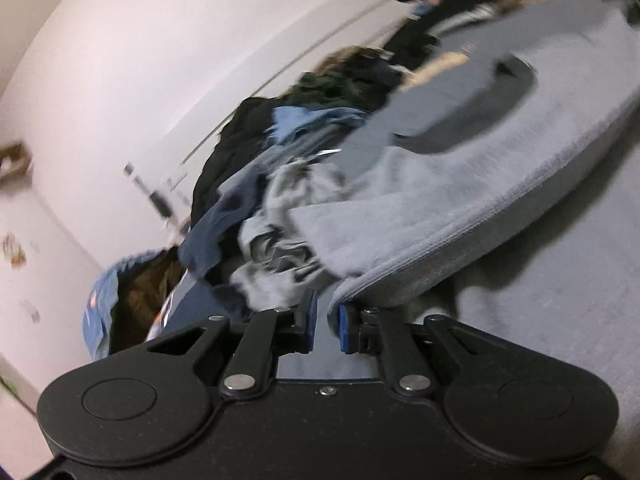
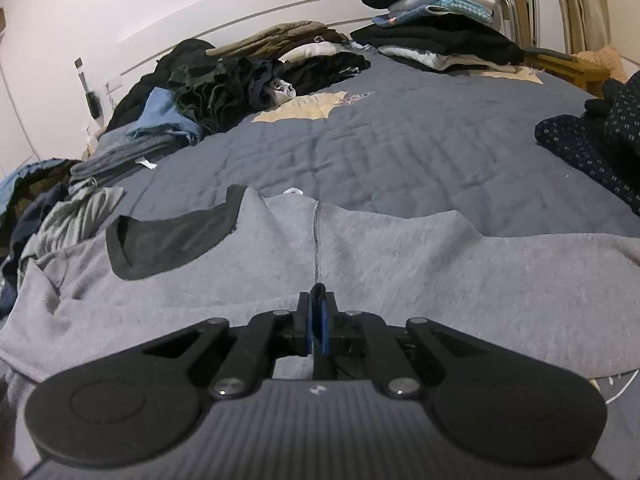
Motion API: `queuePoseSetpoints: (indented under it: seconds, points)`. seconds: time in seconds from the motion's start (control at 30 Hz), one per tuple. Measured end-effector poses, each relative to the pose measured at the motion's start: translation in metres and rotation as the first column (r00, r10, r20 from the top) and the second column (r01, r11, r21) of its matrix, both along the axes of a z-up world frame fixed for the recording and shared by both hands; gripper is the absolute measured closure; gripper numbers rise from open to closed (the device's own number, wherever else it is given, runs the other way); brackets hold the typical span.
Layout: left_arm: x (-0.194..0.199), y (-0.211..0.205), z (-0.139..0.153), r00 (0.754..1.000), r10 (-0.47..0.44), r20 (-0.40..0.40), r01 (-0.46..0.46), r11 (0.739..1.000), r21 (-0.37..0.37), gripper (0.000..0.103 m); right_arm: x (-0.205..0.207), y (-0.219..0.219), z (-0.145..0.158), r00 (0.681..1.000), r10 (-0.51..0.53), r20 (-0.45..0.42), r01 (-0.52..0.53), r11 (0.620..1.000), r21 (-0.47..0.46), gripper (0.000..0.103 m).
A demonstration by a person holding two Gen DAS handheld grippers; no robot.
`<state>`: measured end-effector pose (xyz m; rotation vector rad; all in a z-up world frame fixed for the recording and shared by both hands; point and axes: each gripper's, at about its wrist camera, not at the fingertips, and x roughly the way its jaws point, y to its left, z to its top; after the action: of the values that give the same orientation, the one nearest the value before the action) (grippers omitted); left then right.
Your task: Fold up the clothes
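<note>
A grey fleece garment (image 2: pixel 400 264) with a dark pocket trim (image 2: pixel 176 240) lies spread over the blue quilted bed (image 2: pixel 400 140). At its near edge, on the dark centre seam, my right gripper (image 2: pixel 319 320) is shut on the cloth. In the left wrist view the same grey garment (image 1: pixel 460 208) stretches away to the right, its ribbed edge raised off the bed (image 1: pixel 560 280). My left gripper (image 1: pixel 326 326) is shut on that edge, a thick fold of cloth between the blue pads. This view is blurred by motion.
A heap of unfolded clothes (image 2: pixel 208 92) runs along the bed's left side and shows as a clothes heap (image 1: pixel 280 184) just past my left gripper. A folded stack (image 2: pixel 436 36) sits at the far right corner. A dark patterned garment (image 2: pixel 592 148) lies at the right edge.
</note>
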<state>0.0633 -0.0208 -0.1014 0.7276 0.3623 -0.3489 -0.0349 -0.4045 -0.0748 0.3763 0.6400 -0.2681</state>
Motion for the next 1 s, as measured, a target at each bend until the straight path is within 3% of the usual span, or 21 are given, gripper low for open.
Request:
queuePoseSetpoints:
  seconds: [0.07, 0.13, 0.27, 0.37, 0.53, 0.7, 0.87, 0.93, 1.0]
  points:
    - [0.004, 0.014, 0.009, 0.994, -0.004, -0.11, -0.004, 0.997, -0.074, 0.087, 0.001, 0.0, 0.0, 1.0, 0.004, 0.003, -0.004, 1.0, 0.011, 0.099]
    - [0.012, 0.028, 0.013, 0.959, -0.028, -0.281, -0.02, 0.986, -0.168, 0.083, 0.002, 0.0, -0.001, 1.0, 0.014, -0.009, -0.014, 1.0, 0.016, 0.099]
    - [0.019, 0.044, 0.013, 0.918, -0.04, -0.394, -0.075, 0.959, -0.272, 0.078, 0.003, 0.002, -0.003, 1.0, 0.02, -0.018, -0.019, 0.999, 0.032, 0.099]
    - [0.034, 0.051, 0.009, 0.875, -0.046, -0.482, -0.151, 0.92, -0.362, 0.074, 0.003, 0.004, -0.002, 0.999, 0.031, -0.014, -0.03, 0.999, 0.036, 0.099]
    - [0.052, 0.055, 0.008, 0.819, -0.105, -0.565, -0.234, 0.837, -0.495, 0.075, 0.003, 0.005, -0.003, 1.0, 0.028, -0.014, -0.028, 0.999, 0.032, 0.099]
    - [0.063, 0.058, -0.002, 0.776, -0.131, -0.616, -0.303, 0.78, -0.548, 0.073, 0.004, 0.005, -0.004, 1.0, 0.027, -0.014, -0.026, 0.999, 0.032, 0.099]
    - [0.067, 0.071, -0.002, 0.747, -0.174, -0.641, -0.374, 0.688, -0.622, 0.075, 0.004, 0.006, -0.005, 0.999, 0.036, -0.016, -0.035, 0.999, 0.039, 0.099]
    - [0.065, 0.068, 0.0, 0.757, -0.155, -0.635, -0.367, 0.703, -0.609, 0.078, 0.005, 0.008, -0.006, 0.999, 0.039, -0.019, -0.038, 0.999, 0.039, 0.099]
    - [0.064, 0.065, 0.0, 0.765, -0.136, -0.63, -0.368, 0.71, -0.6, 0.089, 0.005, 0.009, -0.007, 0.999, 0.042, -0.021, -0.041, 0.999, 0.036, 0.099]
